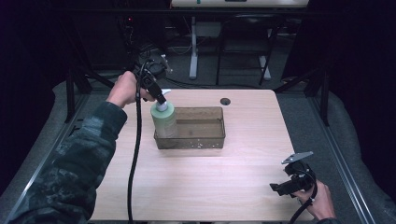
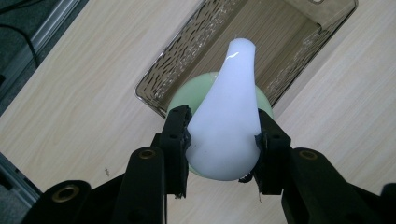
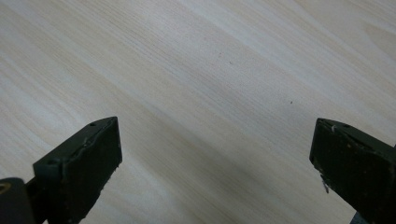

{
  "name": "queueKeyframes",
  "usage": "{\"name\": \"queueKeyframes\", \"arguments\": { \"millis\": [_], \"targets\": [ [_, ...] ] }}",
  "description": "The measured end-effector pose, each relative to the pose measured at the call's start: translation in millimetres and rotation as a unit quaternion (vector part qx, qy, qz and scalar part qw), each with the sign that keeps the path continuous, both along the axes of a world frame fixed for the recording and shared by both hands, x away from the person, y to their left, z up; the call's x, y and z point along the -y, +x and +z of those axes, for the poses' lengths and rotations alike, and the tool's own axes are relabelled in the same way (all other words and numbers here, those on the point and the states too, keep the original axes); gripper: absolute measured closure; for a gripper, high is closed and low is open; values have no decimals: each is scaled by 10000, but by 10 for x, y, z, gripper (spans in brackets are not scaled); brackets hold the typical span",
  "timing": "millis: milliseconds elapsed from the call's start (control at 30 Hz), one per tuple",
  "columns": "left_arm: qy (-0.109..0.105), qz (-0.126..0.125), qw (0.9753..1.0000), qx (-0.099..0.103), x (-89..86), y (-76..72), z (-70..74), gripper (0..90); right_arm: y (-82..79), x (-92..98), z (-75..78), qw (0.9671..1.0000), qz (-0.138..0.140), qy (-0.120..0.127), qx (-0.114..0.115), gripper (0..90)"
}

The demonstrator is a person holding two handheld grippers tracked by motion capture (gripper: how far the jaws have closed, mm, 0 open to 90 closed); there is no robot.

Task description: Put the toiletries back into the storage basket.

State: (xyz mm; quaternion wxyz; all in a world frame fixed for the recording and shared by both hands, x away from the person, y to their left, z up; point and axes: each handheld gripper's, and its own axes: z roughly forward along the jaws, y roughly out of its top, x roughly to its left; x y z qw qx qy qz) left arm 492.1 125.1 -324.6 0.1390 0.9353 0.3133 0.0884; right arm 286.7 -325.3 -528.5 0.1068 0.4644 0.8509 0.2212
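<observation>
High view: left gripper [image 1: 160, 100] clenches the upright green bottle's [image 1: 164, 120] white pump [image 1: 162, 105]; right gripper [image 1: 280, 188] released.

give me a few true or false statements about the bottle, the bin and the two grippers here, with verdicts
1. The left gripper is shut on the white pump top of the green bottle. True.
2. The right gripper holds a second bottle. False: its jaws stand wide apart over bare wooden table, with nothing between them.
3. The bottle is at the left end of the clear bin. True.
4. The bottle lies on its side. False: it stands upright, pump top uppermost.
5. The right gripper sits next to the bin. False: in the high view it is near the table's front right corner, well apart from the bin.
</observation>
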Motion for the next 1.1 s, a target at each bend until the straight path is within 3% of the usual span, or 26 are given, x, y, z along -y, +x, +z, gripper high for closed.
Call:
{"name": "queueKeyframes", "arguments": {
  "millis": [300, 500, 633, 933, 1100],
  "targets": [
    [-179, 0, 9998, -68, -47, 2, -32, 627, -2, 3, 4, 10000, -11, -24, 16, 18],
    [-471, 52, 9989, -50, -100, 7, -58, 623, -6, 11, 16, 10000, -21, -40, 43, 19],
    [-808, 115, 9966, -88, -159, 16, -73, 610, -5, 12, 17, 10000, -19, -36, 51, 18],
    [-1130, 310, 9930, 159, -226, -53, -23, 272, -5, 14, 17, 10000, -26, -34, 55, 19],
    [-1203, 347, 9915, 344, -291, -128, 40, 156, -6, 13, 19, 10000, -29, -39, 57, 19]
  ]
}}
